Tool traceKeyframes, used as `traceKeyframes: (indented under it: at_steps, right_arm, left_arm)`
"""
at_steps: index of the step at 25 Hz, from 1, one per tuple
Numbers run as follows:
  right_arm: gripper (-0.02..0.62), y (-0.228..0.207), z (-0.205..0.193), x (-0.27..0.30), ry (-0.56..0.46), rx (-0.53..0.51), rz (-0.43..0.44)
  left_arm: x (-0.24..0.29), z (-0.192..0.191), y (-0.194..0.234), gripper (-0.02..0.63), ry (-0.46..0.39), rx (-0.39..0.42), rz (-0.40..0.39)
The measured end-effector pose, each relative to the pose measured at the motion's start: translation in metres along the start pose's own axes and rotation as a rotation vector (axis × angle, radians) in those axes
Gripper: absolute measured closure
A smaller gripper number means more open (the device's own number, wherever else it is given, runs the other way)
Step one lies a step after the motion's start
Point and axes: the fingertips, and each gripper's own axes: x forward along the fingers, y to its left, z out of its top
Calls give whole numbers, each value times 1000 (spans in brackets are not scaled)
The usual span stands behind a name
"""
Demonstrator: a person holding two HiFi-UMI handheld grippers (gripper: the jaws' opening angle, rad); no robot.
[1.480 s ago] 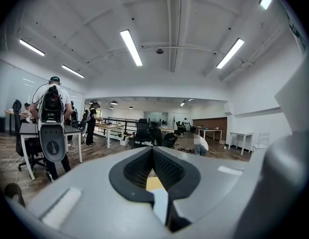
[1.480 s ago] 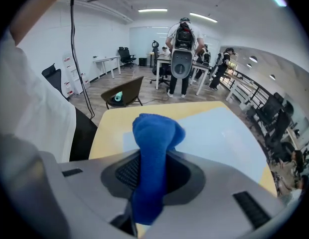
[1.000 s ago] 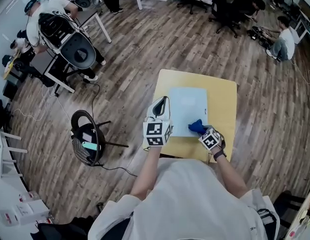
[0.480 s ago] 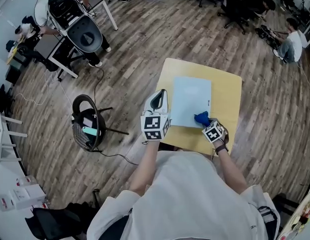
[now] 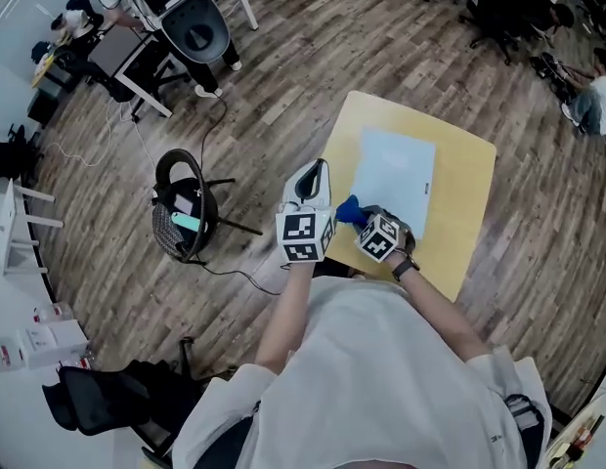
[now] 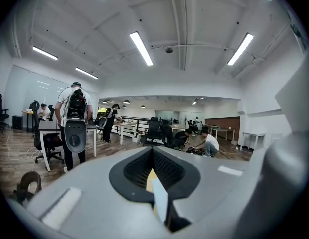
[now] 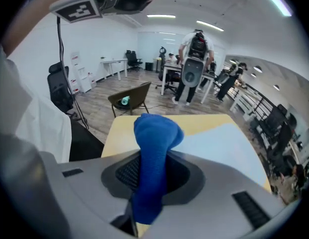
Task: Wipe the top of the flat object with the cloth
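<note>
Tools: the left tool [image 5: 316,176] and the right tool [image 5: 360,219] are held side by side over the near-left corner of the surface [image 5: 469,203], with their marker cubes [image 5: 303,237] almost touching.
Left of the surface: a chair [image 5: 183,213] is seen on the wood floor [image 5: 283,76], well apart from the surface, and a small teal thing [image 5: 185,221] is carried on its seat.
Left tool: its jaws are clenched together with nothing gripped between them [image 6: 153,156]. Only a sliver of yellow is seen through the hollow behind the tips. It is pointed out across the room rather than down at the surface.
Right tool: its jaws are clamped on the cloth [image 5: 349,210], which is pinched between the ridged pads [image 7: 152,158].
Cloth: blue and bunched. One end bulges out past the jaw tips and the other end hangs back toward the camera in the right gripper view. It is held at the near-left corner of the flat object [image 5: 396,176]; whether it touches that corner cannot be told.
Flat object: pale blue and rectangular, laid flat on the surface. In the right gripper view it is spread out to the right of the cloth.
Surface: yellow, with rounded corners. A bare yellow band is left all round the flat object and is widest on the right.
Far right: a person [image 5: 601,101] is seen low on the floor at the edge of the head view, well apart from the surface.
</note>
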Motion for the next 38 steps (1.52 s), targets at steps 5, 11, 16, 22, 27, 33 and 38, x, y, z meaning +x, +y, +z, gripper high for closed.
traceKeyframes:
  at_steps: [5,11,16,22,27,33,38]
  right_arm:
    - [503,18,15,28,20,-100,73]
    - [502,9,-32,9,58,-16,50]
    - [502,-12,-85,-26,55,135,-34]
    - [502,-33,-152,-69,78,406,-176]
    - [502,-36,-166,-78,41,487,-206]
    - [506,-70,-132,-96,-103,599,-260]
    - [509,-131,-40,-180,-466,590,-420]
  left_arm:
    - [1,6,12,603,-5,8,26]
    - [11,1,0,603,16,22,-15]
    - [26,-7,-28,603,37,30,-90]
    - [37,-19,-71,603,62,48,-192]
    - [35,-27,-91,603,75,61,-239]
    - [34,-33,-94,603,69,102,-234]
    - [32,-12,-103,603,26,127,-256]
